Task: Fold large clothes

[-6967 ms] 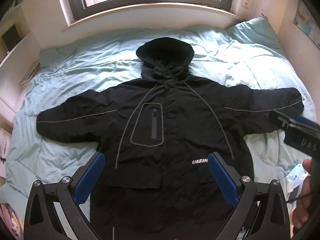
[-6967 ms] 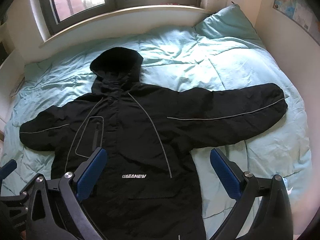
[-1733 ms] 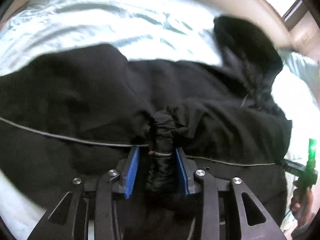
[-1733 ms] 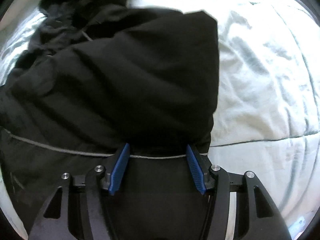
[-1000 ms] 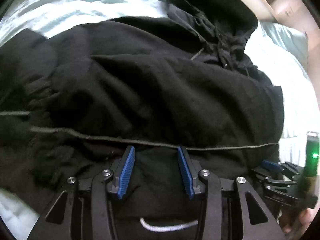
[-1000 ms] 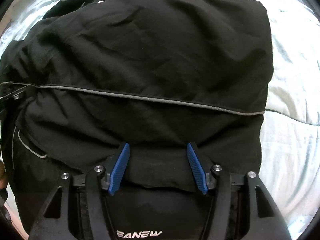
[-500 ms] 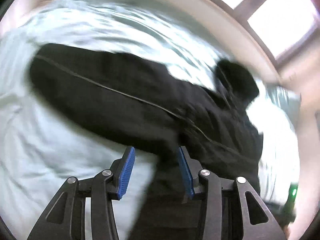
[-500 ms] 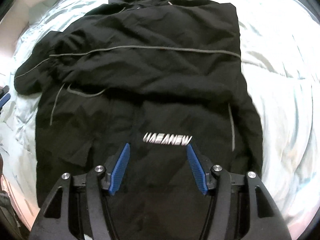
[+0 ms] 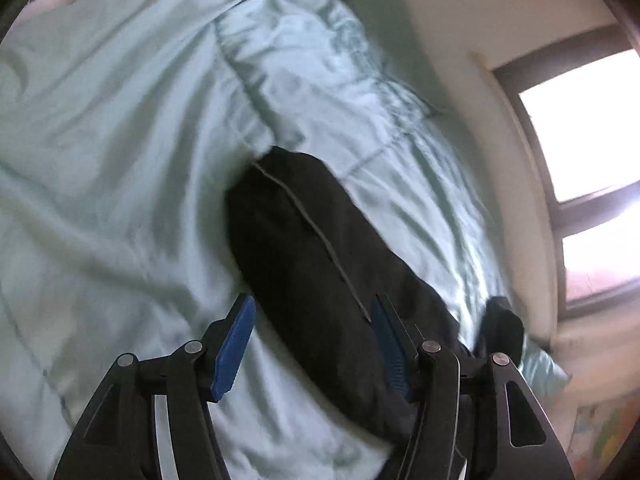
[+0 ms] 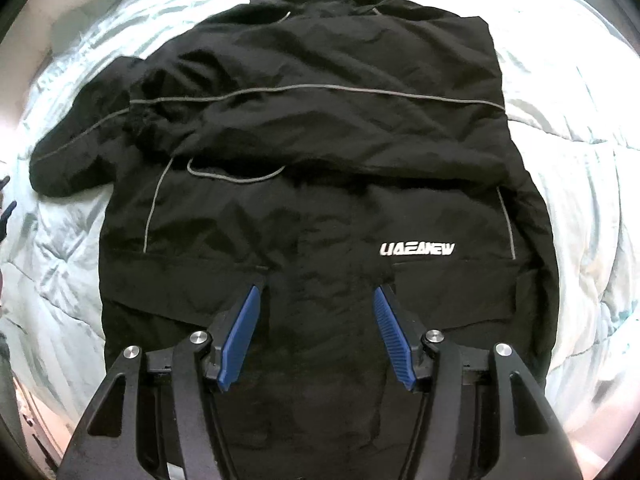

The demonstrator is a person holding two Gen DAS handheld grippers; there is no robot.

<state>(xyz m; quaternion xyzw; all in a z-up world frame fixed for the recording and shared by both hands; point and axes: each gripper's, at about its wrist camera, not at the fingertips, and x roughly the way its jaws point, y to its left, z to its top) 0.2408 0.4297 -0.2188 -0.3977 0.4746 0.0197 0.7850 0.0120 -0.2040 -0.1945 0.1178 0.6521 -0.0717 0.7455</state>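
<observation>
Black jacket lies face-up on the pale green duvet. Its left sleeve lies unfolded under the empty, open left gripper; the right sleeve is already crossed over the chest, right gripper open, holding nothing.

Home bedroom: bed with pale green quilted duvet, pillow, dark-framed window alongside.

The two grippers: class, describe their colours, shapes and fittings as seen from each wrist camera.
Both the left gripper and the right gripper look alike: black angular linkage arms with triangular cut-outs, round silver pivot bolts, and flat blue ribbed pads lining each finger. No sleeves or markings show.
</observation>
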